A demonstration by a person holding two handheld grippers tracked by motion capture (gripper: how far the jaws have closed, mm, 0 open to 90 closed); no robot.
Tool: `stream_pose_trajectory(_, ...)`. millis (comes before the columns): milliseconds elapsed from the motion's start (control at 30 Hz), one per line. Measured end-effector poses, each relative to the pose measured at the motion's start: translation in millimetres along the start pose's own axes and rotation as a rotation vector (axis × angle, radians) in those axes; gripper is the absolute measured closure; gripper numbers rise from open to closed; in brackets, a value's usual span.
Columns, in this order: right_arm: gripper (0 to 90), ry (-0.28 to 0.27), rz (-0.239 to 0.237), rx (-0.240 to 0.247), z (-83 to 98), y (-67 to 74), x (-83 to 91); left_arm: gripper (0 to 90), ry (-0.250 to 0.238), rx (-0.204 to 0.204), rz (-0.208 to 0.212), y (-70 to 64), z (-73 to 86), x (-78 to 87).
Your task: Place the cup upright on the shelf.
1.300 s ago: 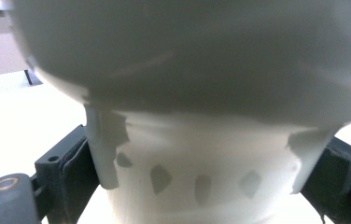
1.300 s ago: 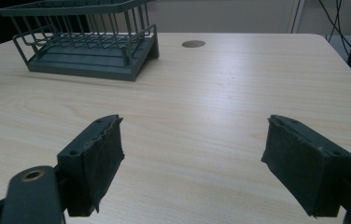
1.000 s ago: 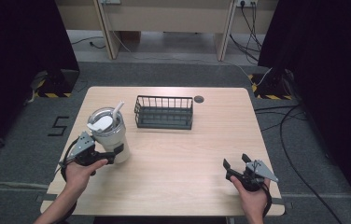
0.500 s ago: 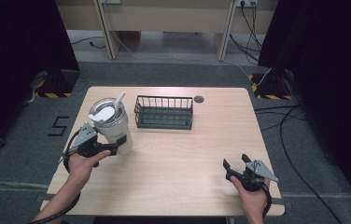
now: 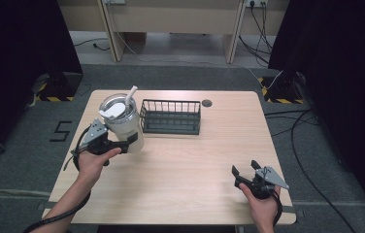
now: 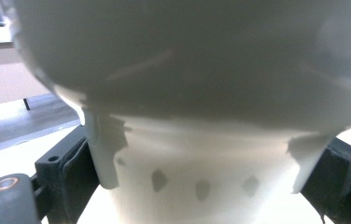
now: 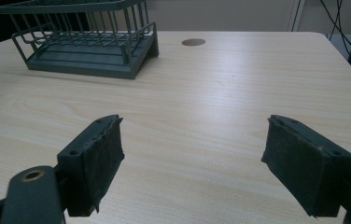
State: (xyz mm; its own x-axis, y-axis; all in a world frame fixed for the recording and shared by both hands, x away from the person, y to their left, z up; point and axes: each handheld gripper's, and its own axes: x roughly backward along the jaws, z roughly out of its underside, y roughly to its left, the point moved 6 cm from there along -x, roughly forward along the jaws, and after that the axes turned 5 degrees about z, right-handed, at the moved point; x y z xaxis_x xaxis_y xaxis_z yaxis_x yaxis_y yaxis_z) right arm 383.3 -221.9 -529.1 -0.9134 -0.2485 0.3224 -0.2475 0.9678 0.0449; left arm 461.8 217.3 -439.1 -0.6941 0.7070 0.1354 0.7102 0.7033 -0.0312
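Observation:
A white tumbler (image 5: pixel 121 120) with a lid and a straw is held off the table at the left, tilted a little, just left of the dark wire basket (image 5: pixel 171 116). My left gripper (image 5: pixel 131 141) is shut on its lower body. In the left gripper view the tumbler (image 6: pixel 187 93) looms close, with a black jaw pressed against each side of it. My right gripper (image 5: pixel 245 168) rests near the front right of the table, open, with only bare wood between its fingers (image 7: pixel 94 158).
The wooden table (image 5: pixel 195 160) has a round cable hole (image 5: pixel 207 103) behind the basket (image 7: pixel 85 46). Dark curtains flank the table, and cables lie on the floor at the right.
My left gripper has carried the tumbler up and away from the person, slightly right, toward the basket. The right gripper has not moved.

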Motion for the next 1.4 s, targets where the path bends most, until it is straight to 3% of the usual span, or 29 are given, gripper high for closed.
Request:
stream_pose_trajectory(533, 19.9, -0.001, -0.003, 0.003, 0.5, 0.3, -0.1, 9.8, -0.011, -0.011, 0.015, -2.0, -15.7, -24.3)
stream_pose_trajectory(1400, 19.6, 0.002, -0.005, 0.003, 1.1, 0.8, -1.2, 9.8, -0.017, -0.022, 0.036, -4.0, -34.8, -48.5)
